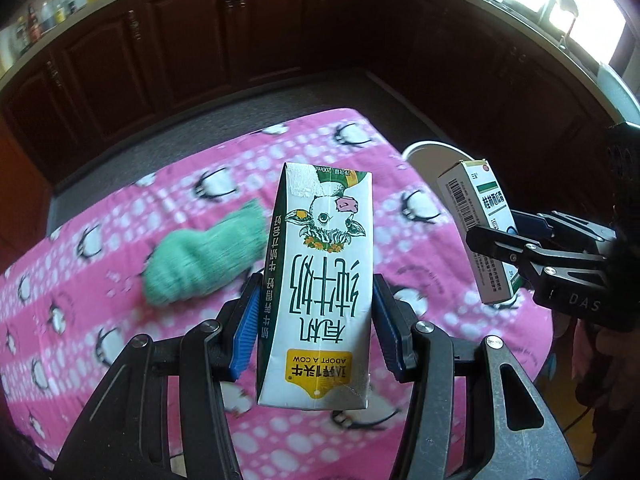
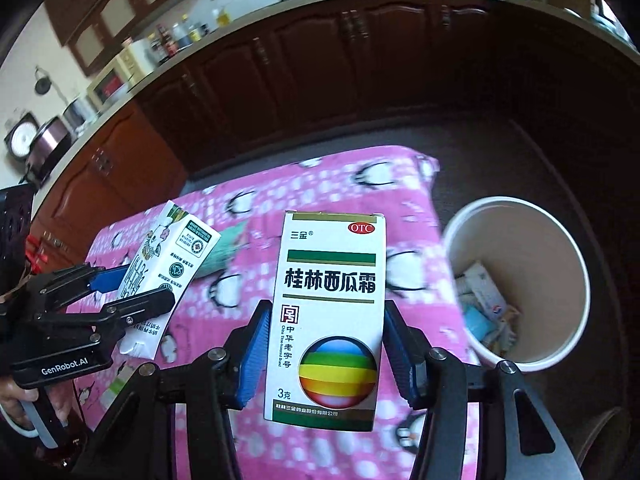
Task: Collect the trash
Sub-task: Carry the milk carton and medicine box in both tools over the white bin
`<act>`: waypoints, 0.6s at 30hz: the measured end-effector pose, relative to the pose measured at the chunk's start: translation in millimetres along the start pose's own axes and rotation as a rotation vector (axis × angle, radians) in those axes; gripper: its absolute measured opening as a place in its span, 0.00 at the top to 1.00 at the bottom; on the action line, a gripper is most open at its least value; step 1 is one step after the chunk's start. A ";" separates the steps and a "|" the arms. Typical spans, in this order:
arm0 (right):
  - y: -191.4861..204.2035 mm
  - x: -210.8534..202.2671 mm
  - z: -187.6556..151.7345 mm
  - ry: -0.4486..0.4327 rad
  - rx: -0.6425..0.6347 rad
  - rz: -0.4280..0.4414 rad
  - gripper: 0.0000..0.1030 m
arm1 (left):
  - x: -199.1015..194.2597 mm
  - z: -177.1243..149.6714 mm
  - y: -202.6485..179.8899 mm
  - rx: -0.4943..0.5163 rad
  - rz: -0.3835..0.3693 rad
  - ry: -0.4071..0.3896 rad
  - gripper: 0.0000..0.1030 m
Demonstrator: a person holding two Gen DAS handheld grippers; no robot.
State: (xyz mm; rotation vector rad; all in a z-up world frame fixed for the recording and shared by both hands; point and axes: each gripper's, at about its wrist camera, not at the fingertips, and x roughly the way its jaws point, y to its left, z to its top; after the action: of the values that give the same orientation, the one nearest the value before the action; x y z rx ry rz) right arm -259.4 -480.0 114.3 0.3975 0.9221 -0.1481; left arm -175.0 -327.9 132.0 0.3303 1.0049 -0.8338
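Note:
My left gripper is shut on a white milk carton with a cow picture, held above the pink table. The carton and left gripper also show at the left of the right wrist view, carton. My right gripper is shut on a white medicine box with a rainbow ball, held above the table's right part. That box and right gripper show at the right of the left wrist view. A white bin with trash inside stands right of the table.
A green knitted sock lies on the pink penguin-print cloth covering the table. The bin's rim peeks behind the table's far right corner. Dark wooden cabinets line the far wall.

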 end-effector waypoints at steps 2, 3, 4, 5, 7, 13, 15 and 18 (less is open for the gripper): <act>-14.6 -3.7 0.0 -0.008 0.024 -0.010 0.50 | 6.8 7.4 -9.6 0.010 -0.010 0.006 0.52; -21.9 -5.2 0.5 -0.010 0.036 -0.014 0.50 | 10.8 11.5 -15.2 0.015 -0.015 0.009 0.52; -31.2 -6.2 0.4 -0.012 0.053 -0.019 0.50 | 13.6 13.5 -19.0 0.019 -0.018 0.011 0.52; -37.7 -6.4 0.2 -0.013 0.063 -0.023 0.50 | 17.8 16.9 -24.6 0.026 -0.021 0.014 0.52; -52.1 -5.5 0.0 -0.014 0.087 -0.033 0.51 | 26.4 21.8 -34.3 0.038 -0.025 0.022 0.52; -99.2 3.8 -5.1 0.001 0.180 -0.054 0.51 | 57.2 39.6 -63.2 0.066 -0.046 0.056 0.52; -111.3 5.5 -7.2 0.002 0.203 -0.060 0.51 | 64.3 45.2 -72.9 0.078 -0.053 0.066 0.52; -129.8 8.7 -7.1 0.003 0.243 -0.074 0.51 | 74.8 54.1 -86.0 0.091 -0.065 0.077 0.52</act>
State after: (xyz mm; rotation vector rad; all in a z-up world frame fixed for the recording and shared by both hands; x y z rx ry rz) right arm -297.4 -595.9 68.5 0.5889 0.9255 -0.3298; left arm -186.1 -451.1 107.2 0.4122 1.0559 -0.9335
